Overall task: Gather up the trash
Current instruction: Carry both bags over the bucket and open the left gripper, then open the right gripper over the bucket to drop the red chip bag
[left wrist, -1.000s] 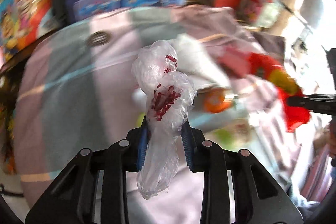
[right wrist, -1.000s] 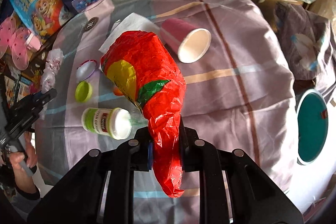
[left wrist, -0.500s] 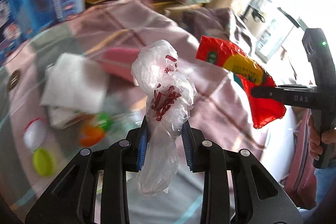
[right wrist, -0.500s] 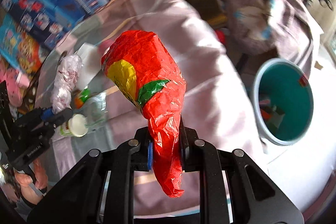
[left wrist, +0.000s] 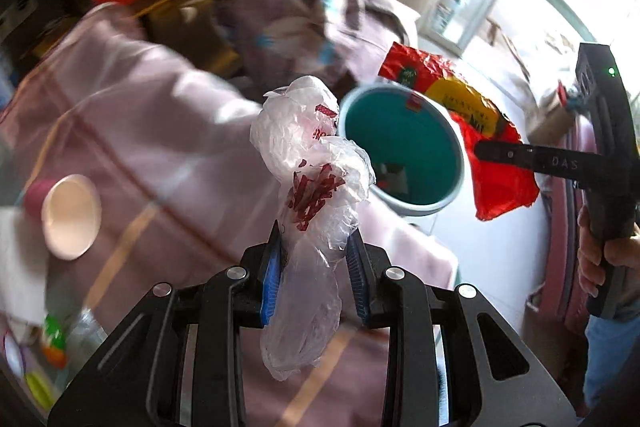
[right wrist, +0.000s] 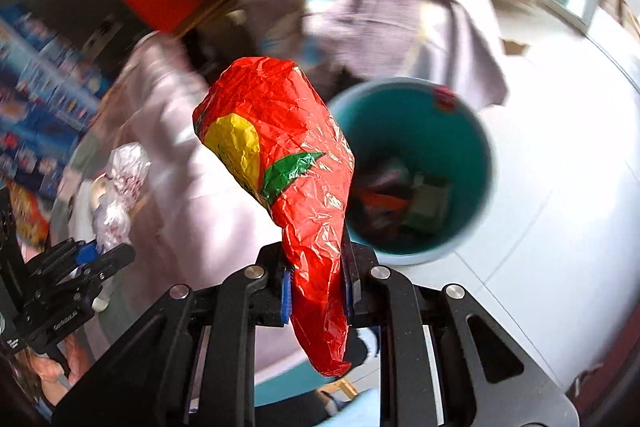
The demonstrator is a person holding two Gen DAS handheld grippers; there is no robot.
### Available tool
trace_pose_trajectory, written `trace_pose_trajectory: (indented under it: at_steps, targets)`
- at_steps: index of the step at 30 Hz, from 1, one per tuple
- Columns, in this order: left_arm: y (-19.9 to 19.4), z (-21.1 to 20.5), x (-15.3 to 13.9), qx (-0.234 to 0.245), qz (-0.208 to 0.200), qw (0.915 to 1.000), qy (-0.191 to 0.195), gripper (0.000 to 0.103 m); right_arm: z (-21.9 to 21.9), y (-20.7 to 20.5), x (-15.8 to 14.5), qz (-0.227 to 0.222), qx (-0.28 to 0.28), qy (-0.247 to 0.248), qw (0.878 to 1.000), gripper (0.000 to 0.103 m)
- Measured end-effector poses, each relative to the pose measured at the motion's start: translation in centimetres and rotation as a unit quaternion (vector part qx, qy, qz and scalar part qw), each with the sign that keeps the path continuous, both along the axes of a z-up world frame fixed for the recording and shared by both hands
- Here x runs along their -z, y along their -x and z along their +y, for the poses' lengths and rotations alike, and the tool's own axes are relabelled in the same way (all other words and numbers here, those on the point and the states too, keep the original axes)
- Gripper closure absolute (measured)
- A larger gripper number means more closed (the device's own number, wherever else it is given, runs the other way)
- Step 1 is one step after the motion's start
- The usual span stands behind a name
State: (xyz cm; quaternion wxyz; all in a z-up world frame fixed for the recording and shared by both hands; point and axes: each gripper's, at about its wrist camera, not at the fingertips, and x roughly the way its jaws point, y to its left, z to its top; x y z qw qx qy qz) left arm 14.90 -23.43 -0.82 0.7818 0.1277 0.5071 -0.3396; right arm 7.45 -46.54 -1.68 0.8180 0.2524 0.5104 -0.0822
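A: State the condition of the left tongs (left wrist: 316, 261).

B: The left tongs are clenched on a crumpled clear plastic bag with red print (left wrist: 312, 179). The blue pads (left wrist: 270, 279) press the bag's middle from both sides. The upper part of the bag bulges above the jaws; the lower end hangs below them.

A: And the right tongs (right wrist: 316, 281)?

B: Clenched on a crinkled red foil wrapper with a yellow patch and a green leaf (right wrist: 288, 163). The wrapper's narrow end hangs below the jaws; its wide end stands above them.

A: Location of the receptacle?

B: A round bin with a teal inside and a pale blue-grey rim (right wrist: 486, 163) stands on the white floor (right wrist: 560, 227). In the right wrist view it lies at 2 o'clock from the red wrapper, partly behind it, with blurred scraps visible at its bottom. In the left wrist view the same bin (left wrist: 456, 187) lies at 2 o'clock from the clear bag, and the red wrapper (left wrist: 492, 163) appears at 3 o'clock beside the rim.

A: Surroundings?

B: A worktop covered with a pinkish-lilac striped cloth (left wrist: 132, 115) fills the 9 o'clock side of the left wrist view. A pink paper cup with a white inside (left wrist: 68, 217) lies on its side there. A hand (left wrist: 600, 259) grips the right tool's handle at 4 o'clock.
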Motion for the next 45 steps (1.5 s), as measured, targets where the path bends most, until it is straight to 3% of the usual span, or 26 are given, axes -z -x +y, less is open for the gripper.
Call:
trace_pose_trajectory:
  at_steps: [7, 15, 17, 19, 26, 29, 31, 37, 45]
  targets:
    - [-1.3, -7.4, 2.4, 0.043, 0.034, 0.9984, -0.013, 0.072, -5.1, 0.6, 2.6, 0.022, 0.041, -0.016, 0.999, 0.086]
    - [-2.3, -14.2, 5.9, 0.080, 0.062, 0.9944, -0.031, 0.069, -7.5, 0.1, 4.8, 0.048, 0.051, -0.027, 0.997, 0.085]
    - [-2.4, -15.3, 6.5, 0.082, 0.064, 0.9939, -0.036, 0.062, -7.9, -0.1, 5.2, 0.053, 0.051, -0.027, 0.997, 0.085]
    - [-2.5, -16.1, 7.0, 0.086, 0.060, 0.9937, -0.040, 0.047, -8.2, -0.2, 5.5, 0.057, 0.052, -0.028, 0.997, 0.085]
    - [-3.5, -15.9, 7.5, 0.073, 0.065, 0.9945, -0.037, 0.034, -8.7, -0.9, 6.4, 0.069, 0.053, -0.031, 0.996, 0.084]
    - [-3.7, -15.1, 7.4, 0.065, 0.070, 0.9949, -0.033, 0.023, -8.4, -1.5, 6.7, 0.070, 0.051, -0.033, 0.996, 0.073]
    - [-3.7, -14.5, 7.2, 0.058, 0.070, 0.9955, -0.028, 0.015, -8.2, -1.9, 6.7, 0.066, 0.053, -0.038, 0.996, 0.043]
    - [-3.6, -13.2, 7.1, 0.050, 0.077, 0.9955, -0.022, 0.011, -7.8, -2.2, 6.4, 0.069, 0.066, -0.037, 0.995, 0.032]
    - [-2.7, -11.3, 6.0, 0.053, 0.069, 0.9962, -0.007, 0.010, -6.8, -1.6, 5.6, 0.076, 0.078, -0.027, 0.994, 0.027]
